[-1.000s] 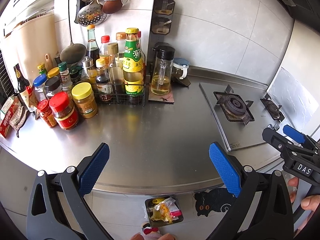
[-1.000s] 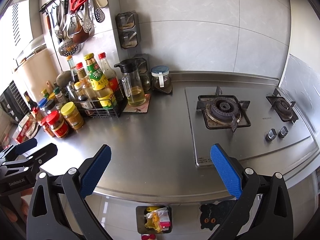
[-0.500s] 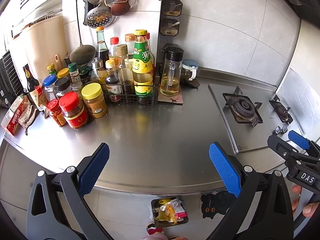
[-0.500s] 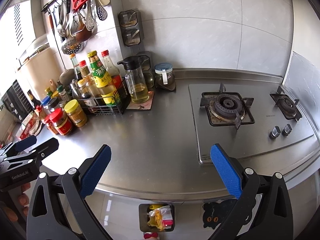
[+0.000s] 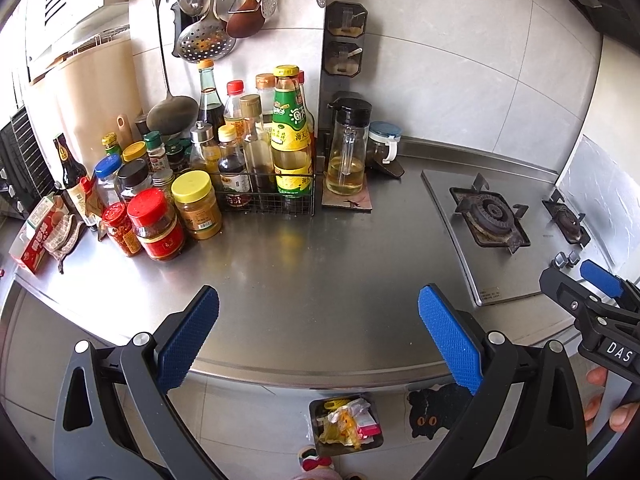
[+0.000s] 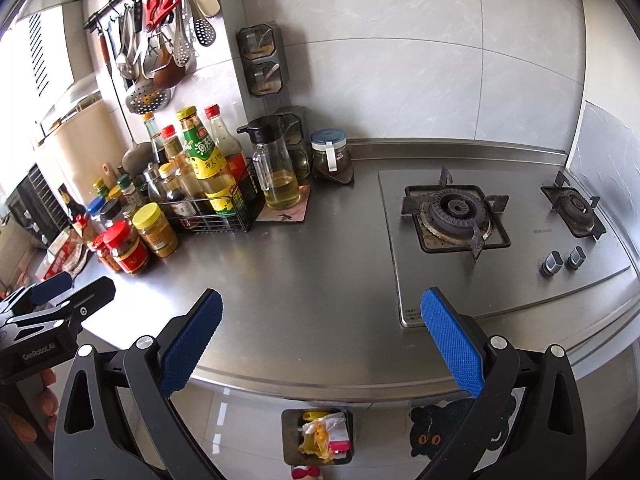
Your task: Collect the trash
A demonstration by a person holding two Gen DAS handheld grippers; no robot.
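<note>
A small dark trash bin (image 5: 347, 423) stands on the floor below the counter's front edge, holding crumpled yellow, white and pink wrappers; it also shows in the right wrist view (image 6: 318, 436). My left gripper (image 5: 318, 336) is open and empty, held above the steel counter (image 5: 320, 272). My right gripper (image 6: 320, 336) is open and empty, also above the counter (image 6: 304, 280). Each gripper shows at the edge of the other's view. No loose trash shows on the counter.
Bottles and jars (image 5: 192, 184) crowd the back left, some in a wire basket. An oil jug (image 5: 347, 152) and a small jar (image 5: 384, 142) stand by the wall. A gas hob (image 6: 480, 220) lies at the right. Utensils hang above. A cat mat (image 6: 444, 428) lies on the floor.
Both grippers have drawn back and risen slightly from the counter, so more of the scene shows. Both stay open and empty.
</note>
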